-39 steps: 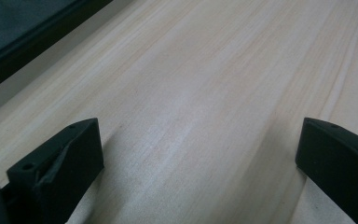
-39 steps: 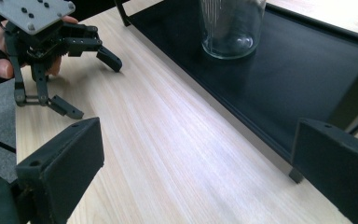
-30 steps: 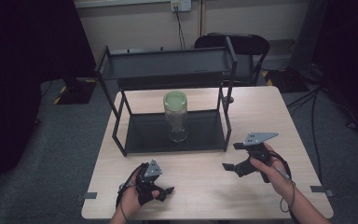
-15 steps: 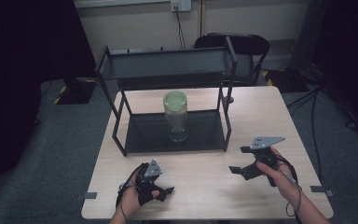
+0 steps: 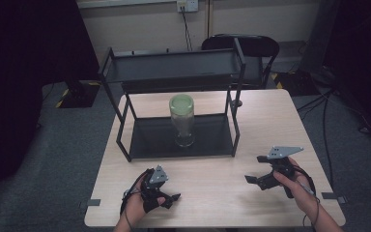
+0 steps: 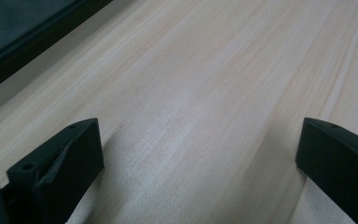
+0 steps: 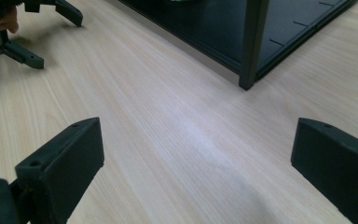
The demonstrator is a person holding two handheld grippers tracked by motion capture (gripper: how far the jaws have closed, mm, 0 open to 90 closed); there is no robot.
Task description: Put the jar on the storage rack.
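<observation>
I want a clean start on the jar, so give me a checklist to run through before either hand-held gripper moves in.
1. Left hand-held gripper open, nothing between its jaws: ok.
2. Right hand-held gripper open, nothing between its jaws: ok.
3. Jar upright on the lower shelf of the black rack, green lid on: ok.
4. Bare table between both grippers and the rack's front edge: ok.
5. Rack's front right post stands near the right gripper's line to the jar: not ok, steer around it.
6. Lid screwed tight: cannot tell.
</observation>
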